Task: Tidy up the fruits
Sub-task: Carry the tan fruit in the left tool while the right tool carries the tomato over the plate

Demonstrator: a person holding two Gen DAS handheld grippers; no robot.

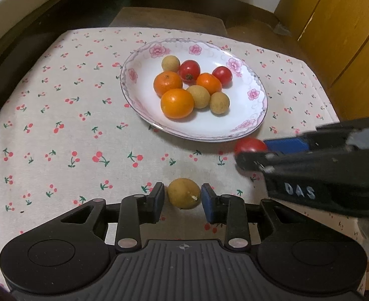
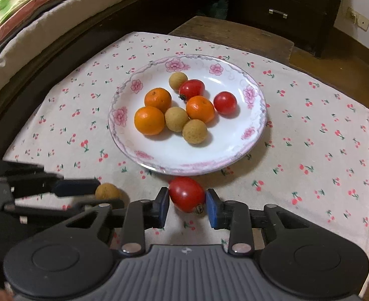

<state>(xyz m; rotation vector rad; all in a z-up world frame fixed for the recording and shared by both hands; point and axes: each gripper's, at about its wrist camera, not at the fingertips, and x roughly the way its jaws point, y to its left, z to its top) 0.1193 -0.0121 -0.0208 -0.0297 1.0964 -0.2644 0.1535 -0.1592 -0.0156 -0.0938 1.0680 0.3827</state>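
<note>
A white flowered plate (image 1: 209, 125) (image 2: 184, 156) in the middle of the cloth holds three mandarins (image 1: 177, 103), two tomatoes (image 1: 189, 71) and three longans (image 1: 219, 102). In front of it, a loose longan (image 1: 183, 193) (image 2: 108, 192) lies on the cloth, and the blue pads of my left gripper (image 1: 183, 197) (image 2: 94, 194) are shut against both its sides. To its right, near the plate's front rim, a red tomato (image 2: 187, 194) (image 1: 249, 145) rests on the cloth. My right gripper (image 2: 187, 199) (image 1: 256, 154) is shut on it, one pad on each side.
A cherry-print cloth (image 1: 71, 125) covers the small table. A bed (image 2: 34, 25) runs along the left, and a dark drawer cabinet (image 2: 285, 12) stands behind. Yellow wooden doors (image 1: 335, 37) are at the right. The two grippers sit close side by side.
</note>
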